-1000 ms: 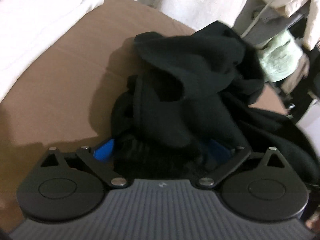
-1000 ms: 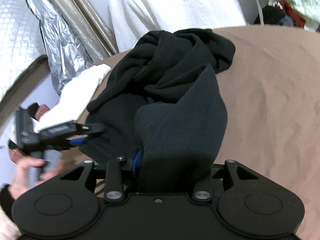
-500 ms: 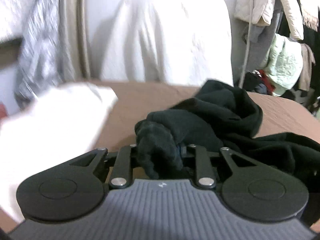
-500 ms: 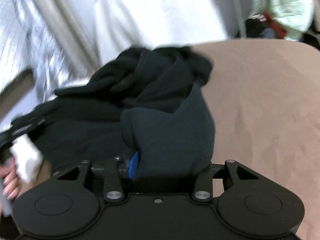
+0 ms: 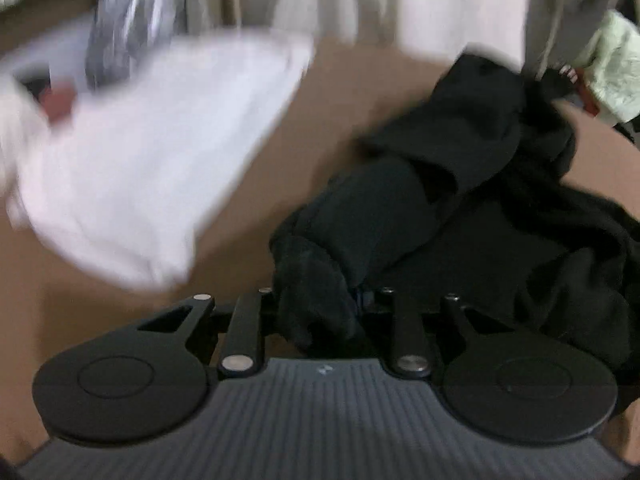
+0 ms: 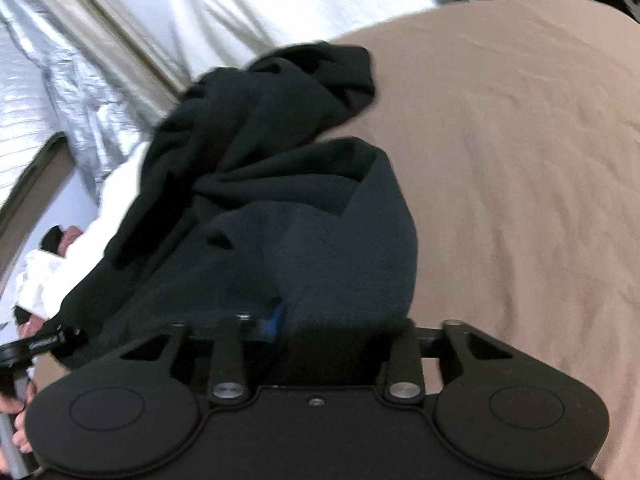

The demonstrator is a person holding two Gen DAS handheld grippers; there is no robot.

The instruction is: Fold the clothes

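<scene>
1. Fabric fills both sets of jaws: the left gripper (image 5: 320,300) is clamped on a bunched fold of the black garment (image 5: 460,216), the cloth pinched tight between its fingers.
2. The right gripper (image 6: 340,328) has another thick fold of the same garment (image 6: 280,184) between its fingers, its jaws closing on the cloth; a blue finger pad (image 6: 276,320) shows at the fold's left side.
3. From the two grips the black garment runs away in a rumpled heap across the brown bed sheet (image 6: 520,160), its far end lying near the sheet's far edge.
4. In the left wrist view, motion-blurred, a white garment (image 5: 160,152) lies on the brown sheet (image 5: 332,112) to the left of the black one, reaching to the sheet's far left edge.
5. At the lower left edge of the right wrist view the person's hand (image 6: 20,428) holds the other gripper's handle, just beside the black cloth.
6. Beyond the far edge of the bed hang a white curtain (image 6: 280,12) and silver foil sheeting (image 6: 60,80); pale green clothing (image 5: 616,72) hangs at the far right.
</scene>
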